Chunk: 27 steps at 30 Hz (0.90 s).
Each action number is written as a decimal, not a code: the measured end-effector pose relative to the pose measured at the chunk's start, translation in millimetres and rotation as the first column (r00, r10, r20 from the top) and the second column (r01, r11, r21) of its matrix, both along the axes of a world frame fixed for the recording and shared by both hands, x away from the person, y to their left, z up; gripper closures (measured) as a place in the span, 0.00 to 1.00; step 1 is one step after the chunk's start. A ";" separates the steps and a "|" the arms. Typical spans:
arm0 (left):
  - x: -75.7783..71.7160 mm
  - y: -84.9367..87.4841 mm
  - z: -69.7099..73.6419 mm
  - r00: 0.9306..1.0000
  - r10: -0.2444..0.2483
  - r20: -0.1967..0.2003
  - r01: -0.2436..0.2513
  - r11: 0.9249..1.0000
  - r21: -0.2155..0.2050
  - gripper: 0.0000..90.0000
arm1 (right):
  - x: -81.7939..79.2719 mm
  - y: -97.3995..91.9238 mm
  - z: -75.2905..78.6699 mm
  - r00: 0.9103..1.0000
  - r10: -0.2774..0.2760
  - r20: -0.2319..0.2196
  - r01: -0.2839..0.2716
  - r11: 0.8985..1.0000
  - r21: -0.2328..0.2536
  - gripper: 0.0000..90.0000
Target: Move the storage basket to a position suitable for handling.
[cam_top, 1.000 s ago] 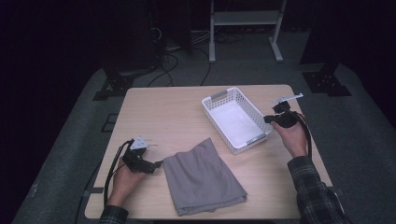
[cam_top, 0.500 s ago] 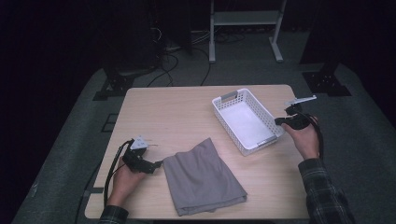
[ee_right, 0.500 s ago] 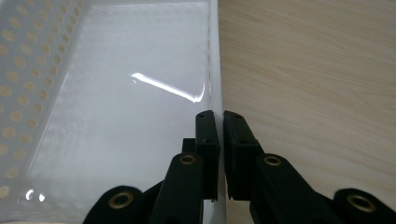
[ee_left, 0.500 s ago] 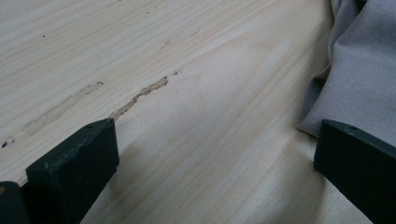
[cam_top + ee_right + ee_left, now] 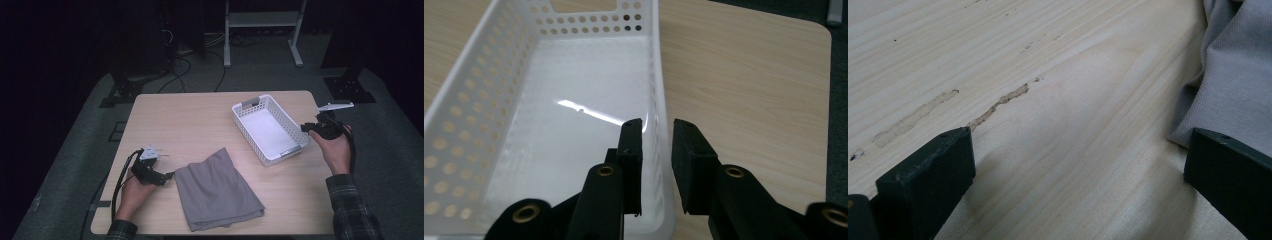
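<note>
The right tool (image 5: 656, 155) straddles the near right wall of the white basket (image 5: 245, 107); its jaws have just been easing apart, seemingly releasing it. The left tool (image 5: 1073, 175), spread wide, waits beside the grey cloth (image 5: 215, 187), near left on the tabletop (image 5: 190, 120).

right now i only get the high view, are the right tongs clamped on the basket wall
observer: no, the right tongs have just been opening. The basket wall stands between them with slack on both sides.
operator: which side is each jaw on
observer: one jaw is inside the basket, the other outside over the table.
operator: and the left tongs, have they got the cloth
observer: no, the left tongs are wide open low over the tabletop. The grey cloth edge lies just beside one jaw, not between them.
</note>
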<state>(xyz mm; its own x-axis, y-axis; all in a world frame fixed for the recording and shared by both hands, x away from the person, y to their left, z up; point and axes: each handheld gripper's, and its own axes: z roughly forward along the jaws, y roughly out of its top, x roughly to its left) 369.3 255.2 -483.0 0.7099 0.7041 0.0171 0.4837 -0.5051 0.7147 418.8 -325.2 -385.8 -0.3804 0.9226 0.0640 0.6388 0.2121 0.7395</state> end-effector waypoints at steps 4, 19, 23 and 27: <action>0.0 0.0 0.0 1.000 0.000 0.000 0.000 1.000 0.000 0.00 | -9.0 11.5 5.5 0.999 0.038 0.002 -0.038 0.999 0.008 0.79; 0.0 -0.2 -0.2 1.000 0.003 0.002 -0.003 1.000 -0.002 0.00 | -16.7 74.1 1.3 0.982 0.190 -0.007 -0.189 0.980 0.056 0.80; -0.1 -0.3 -0.1 1.000 0.004 0.001 -0.004 1.000 -0.003 0.00 | -9.4 97.4 -0.2 0.973 0.230 -0.018 -0.229 0.972 0.045 0.80; 0.1 -0.1 -0.1 1.000 0.001 0.002 -0.001 1.000 -0.001 0.00 | -3.7 110.8 -0.4 0.969 0.246 -0.028 -0.245 0.969 0.036 0.81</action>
